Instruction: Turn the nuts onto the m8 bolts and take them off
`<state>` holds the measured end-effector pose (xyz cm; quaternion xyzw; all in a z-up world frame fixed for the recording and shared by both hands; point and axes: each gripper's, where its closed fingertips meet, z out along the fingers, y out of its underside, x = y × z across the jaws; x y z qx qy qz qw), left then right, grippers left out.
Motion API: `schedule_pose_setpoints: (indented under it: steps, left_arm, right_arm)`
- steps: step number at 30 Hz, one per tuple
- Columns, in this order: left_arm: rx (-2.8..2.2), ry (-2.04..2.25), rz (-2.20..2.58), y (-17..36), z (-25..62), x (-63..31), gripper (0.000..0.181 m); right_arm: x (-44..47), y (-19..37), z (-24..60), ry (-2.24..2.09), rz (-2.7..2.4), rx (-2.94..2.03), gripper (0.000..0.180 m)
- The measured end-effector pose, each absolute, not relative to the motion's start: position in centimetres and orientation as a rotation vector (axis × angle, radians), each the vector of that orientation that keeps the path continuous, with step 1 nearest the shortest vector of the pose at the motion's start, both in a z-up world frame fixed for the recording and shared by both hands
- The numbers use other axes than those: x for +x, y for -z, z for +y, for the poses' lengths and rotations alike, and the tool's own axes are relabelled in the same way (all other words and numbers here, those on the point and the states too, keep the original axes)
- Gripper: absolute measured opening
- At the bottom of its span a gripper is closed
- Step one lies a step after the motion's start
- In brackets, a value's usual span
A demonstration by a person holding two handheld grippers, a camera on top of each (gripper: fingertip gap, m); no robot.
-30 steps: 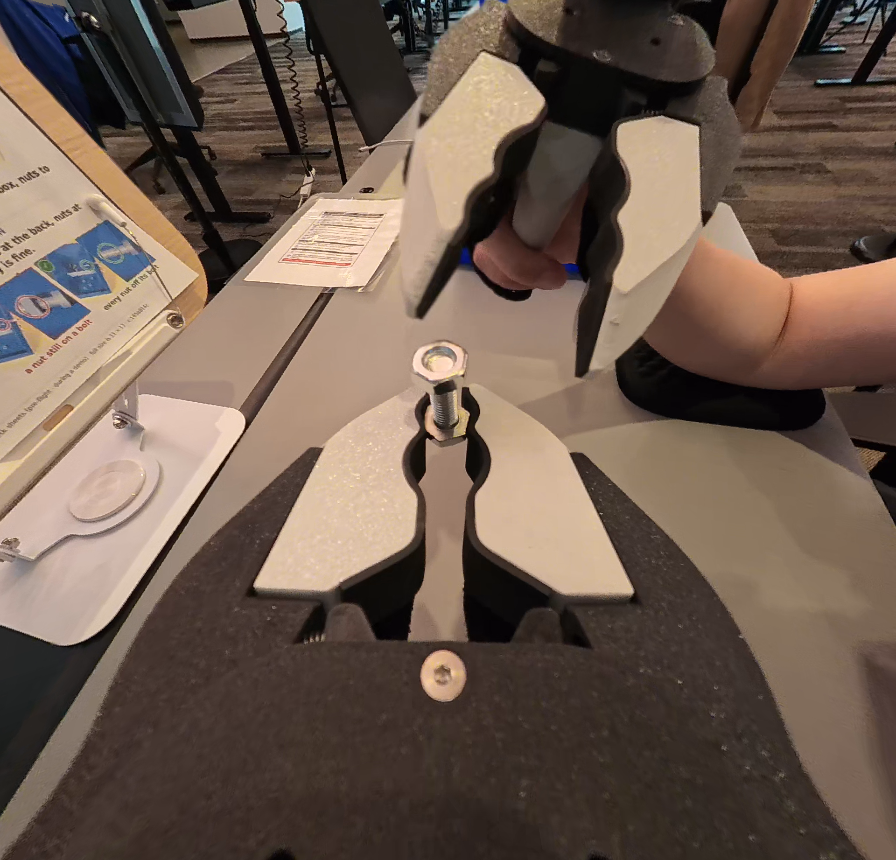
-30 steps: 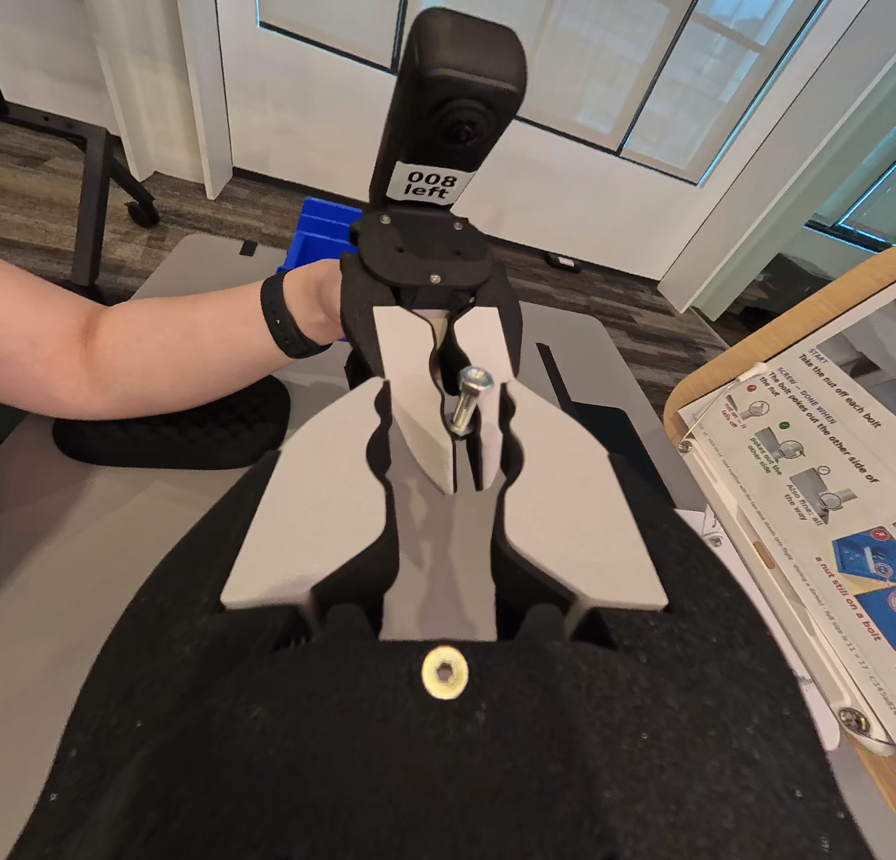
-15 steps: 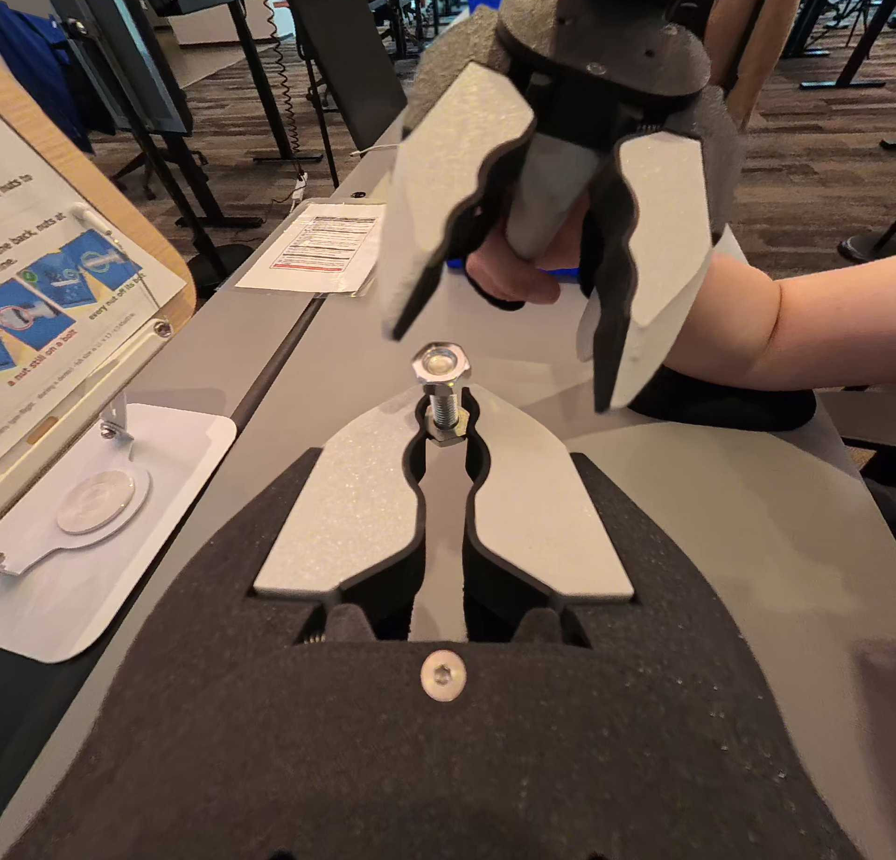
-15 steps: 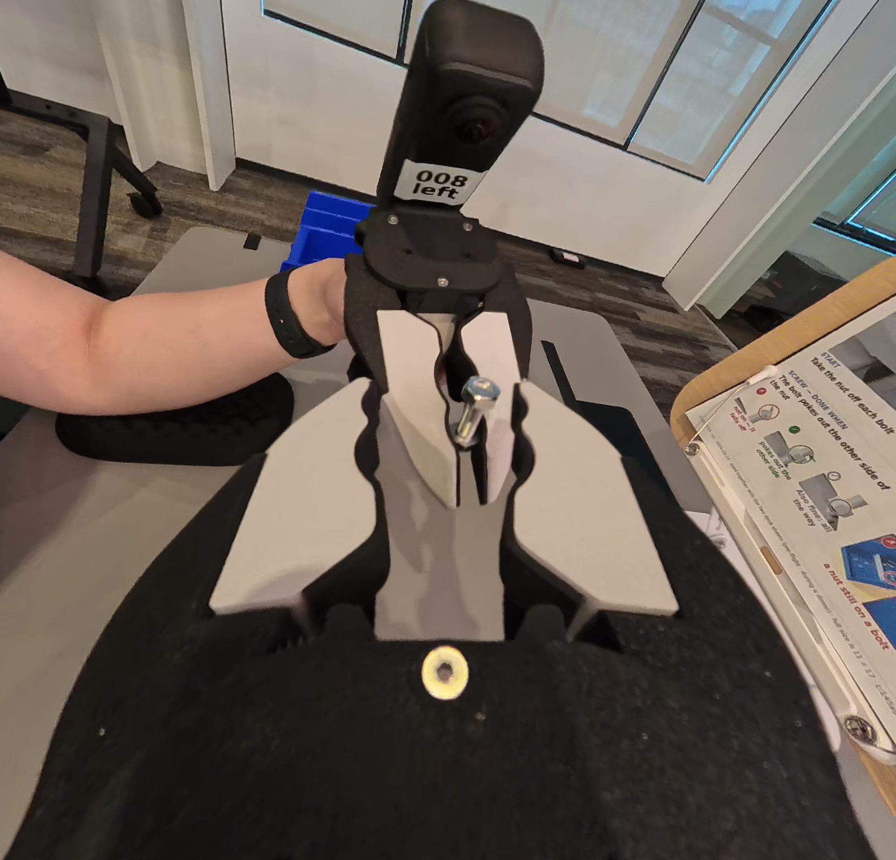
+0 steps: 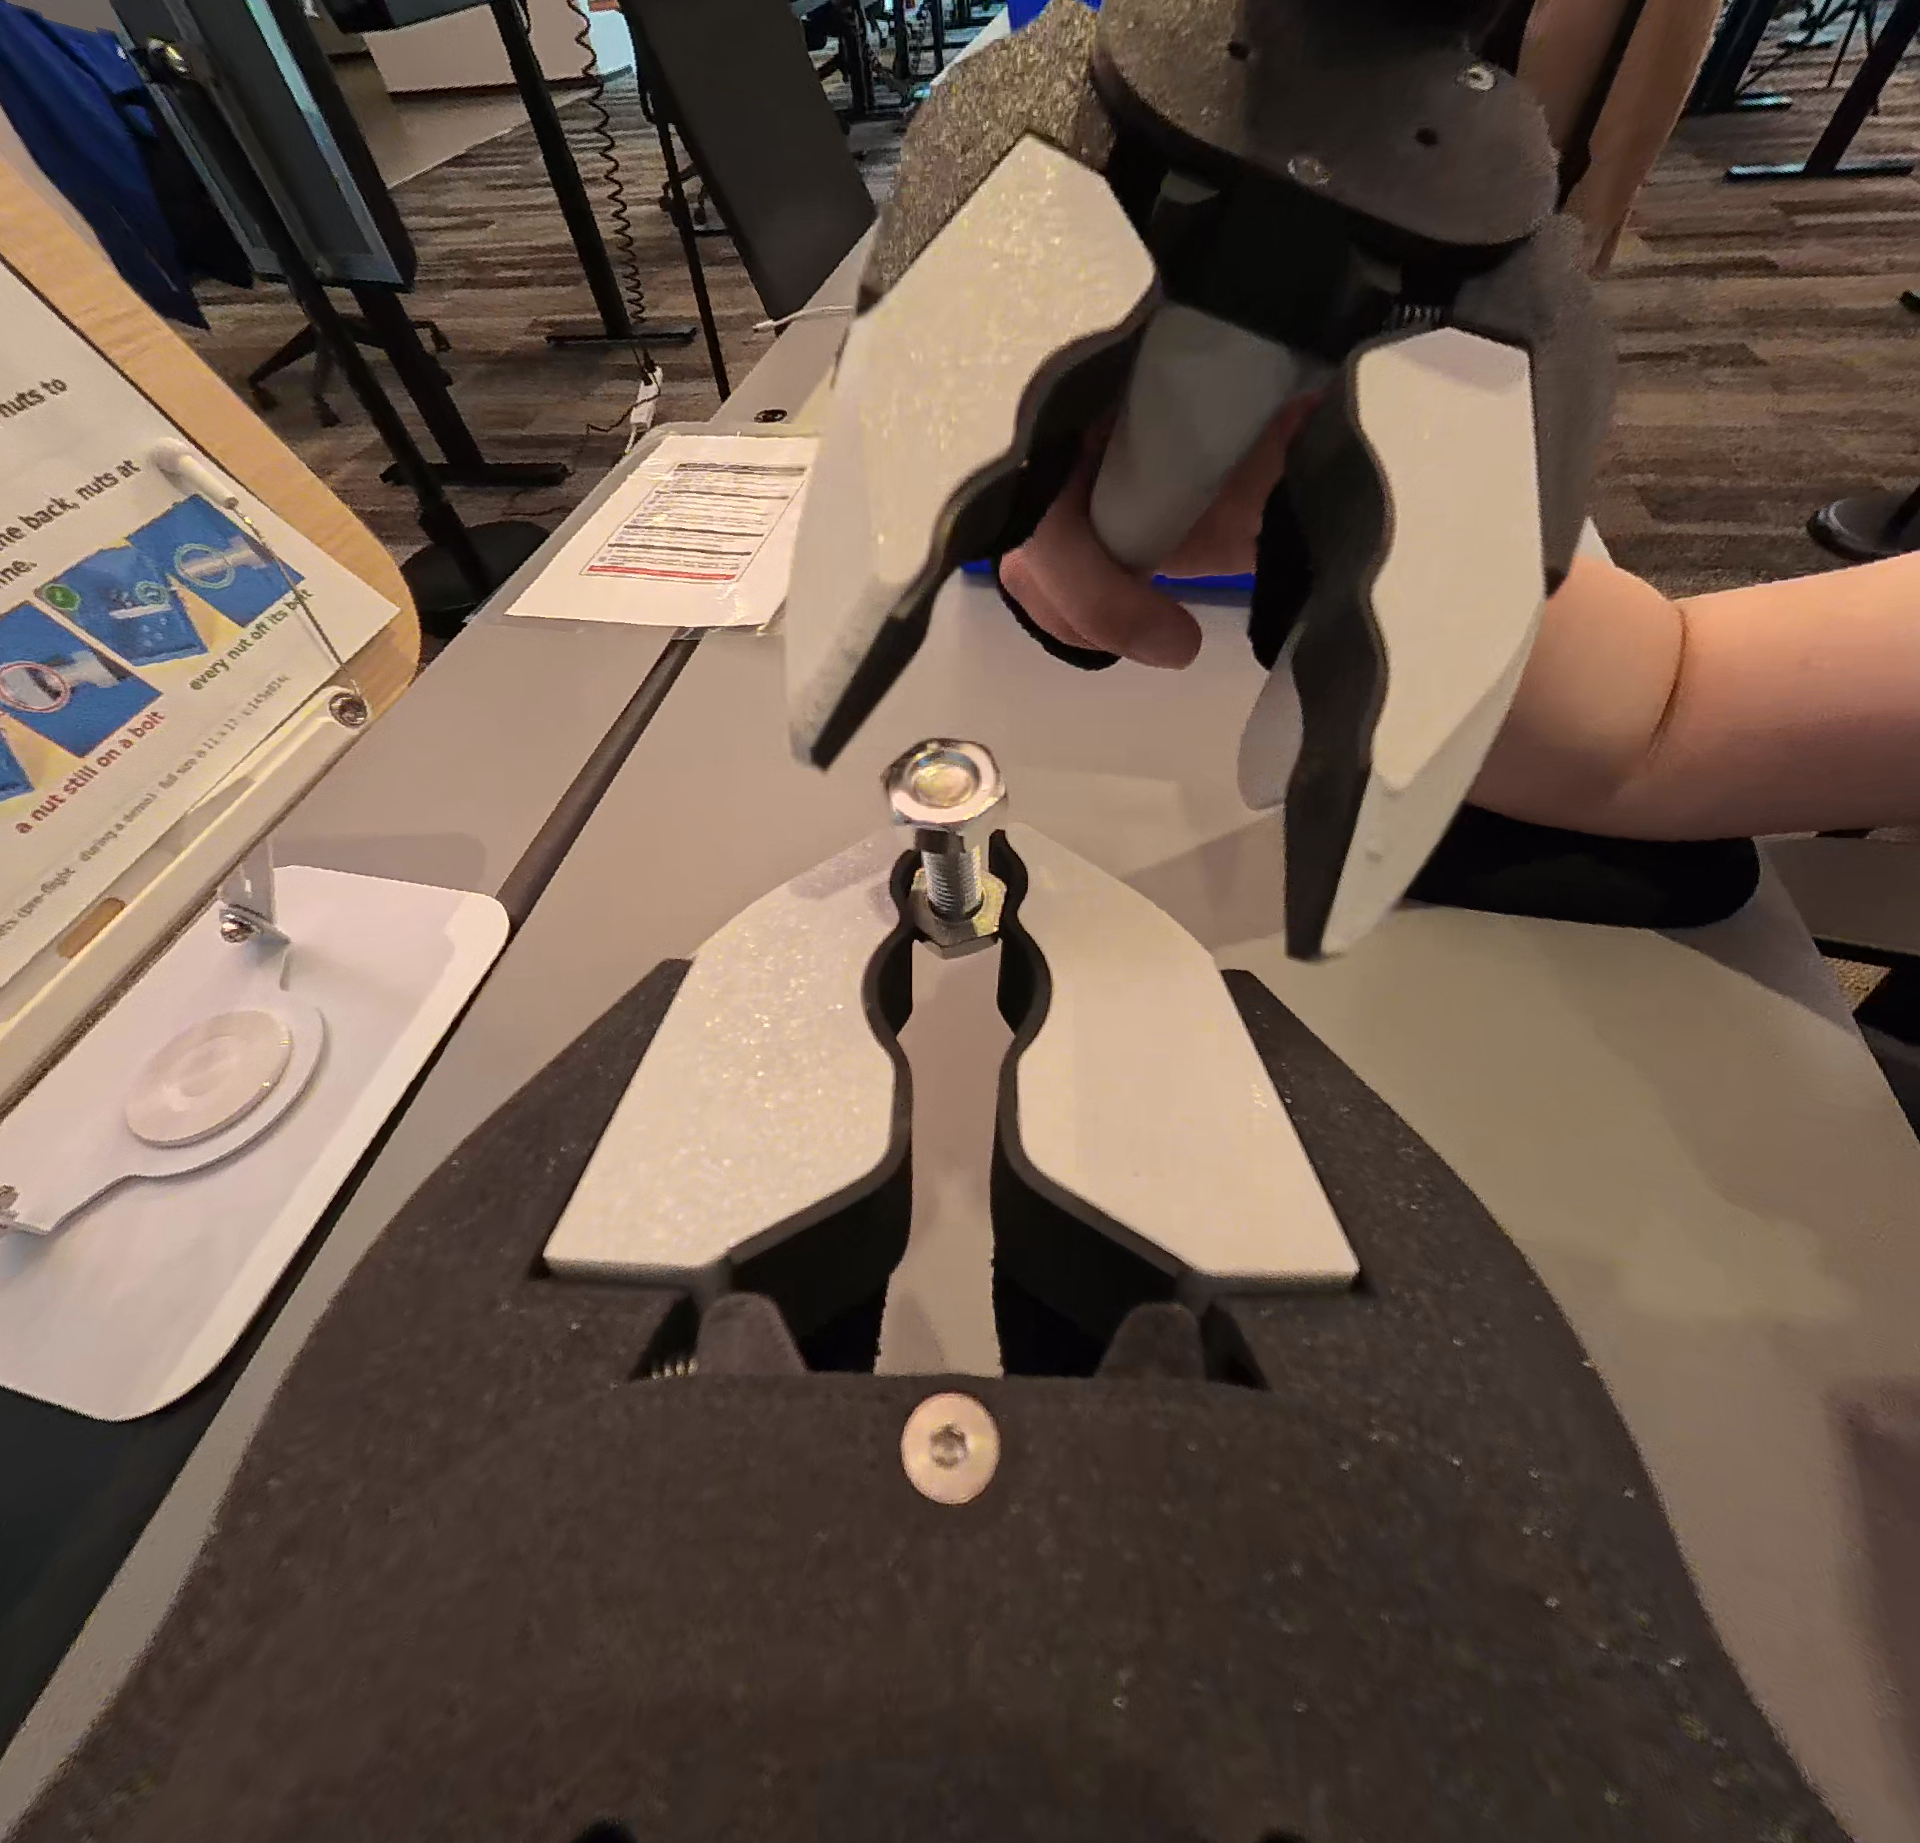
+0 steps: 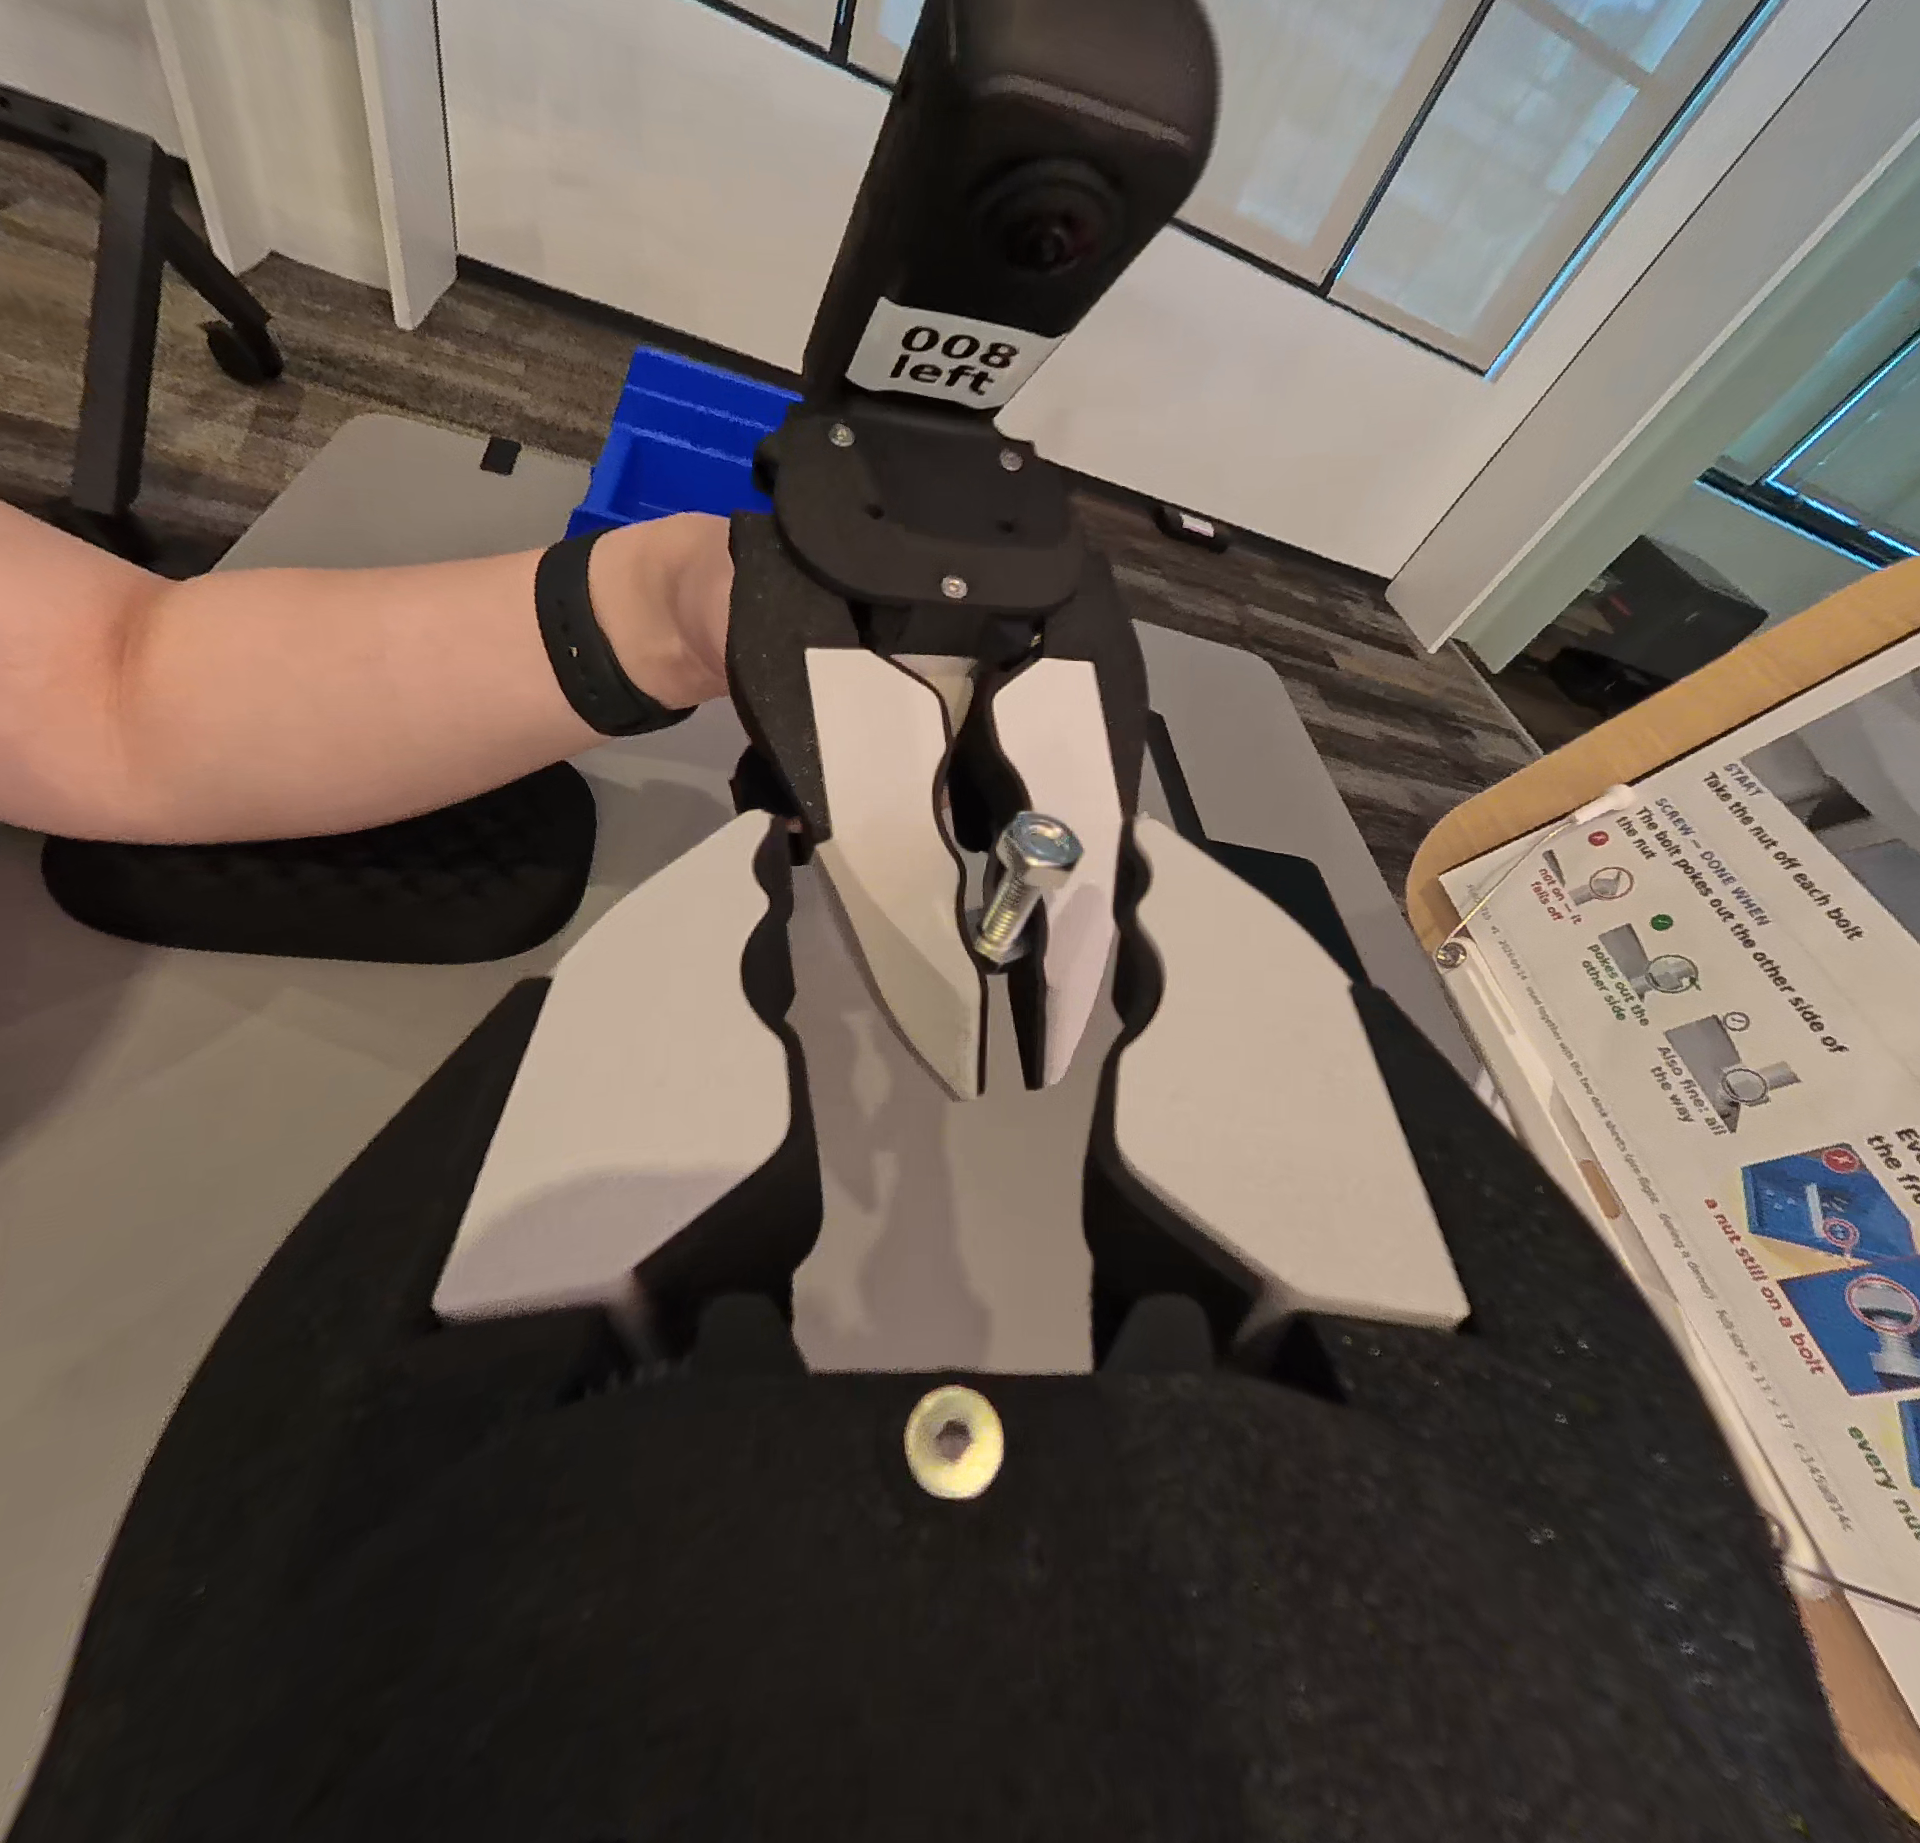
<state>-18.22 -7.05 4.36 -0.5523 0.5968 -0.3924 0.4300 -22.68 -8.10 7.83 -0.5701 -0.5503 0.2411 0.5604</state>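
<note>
A silver M8 bolt (image 5: 943, 791) stands head up, threaded into a hex nut (image 5: 954, 929). My left gripper (image 5: 951, 858) is shut on the nut, which sits in the notch near its fingertips, held above the grey table (image 5: 1455, 1170). My right gripper (image 5: 1065, 848) is open and empty, pointing down with one finger on each side of the bolt head, not touching it. In the right wrist view, my right gripper (image 6: 951, 837) straddles the left gripper (image 6: 1003, 1081) and the tilted bolt (image 6: 1023, 884). The nut is mostly hidden there.
An instruction board on a wooden stand (image 5: 156, 598) with a white base plate (image 5: 260, 1066) stands at the left. A laminated sheet (image 5: 686, 526) lies farther back. A black wrist pad (image 6: 312, 879) lies under the forearm. A blue bin (image 6: 686, 453) sits behind. Some 5 cm of space lies between my two pairs of fingers.
My right gripper has come closer to the bolt head and opened a little wider. The left gripper still holds the nut and bolt in the same place.
</note>
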Motion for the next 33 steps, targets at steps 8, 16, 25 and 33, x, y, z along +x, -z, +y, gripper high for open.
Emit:
schedule_pose_setpoints:
  steps: [8, 16, 25, 33]
  left_arm:
    - [-1.396, 0.993, 1.453, -4.7, -6.4, -18.8, 0.011]
    - [-1.394, 0.937, 1.505, -4.0, -6.9, -18.3, 0.011]
    - [-1.398, 0.952, 1.488, -4.3, -6.6, -18.8, 0.011]
    - [-1.403, 0.912, 1.484, -4.3, -6.4, -18.9, 0.011]
  right_arm:
    - [-21.8, -7.8, -9.0, -0.579, -1.35, -1.368, 0.038]
    - [-22.9, -6.9, -8.3, -0.537, -1.356, -1.351, 0.058]
    - [-22.2, -8.5, -8.5, -0.596, -1.294, -1.331, 0.052]
    - [-22.3, -6.9, -9.1, -0.563, -1.387, -1.383, 0.047]
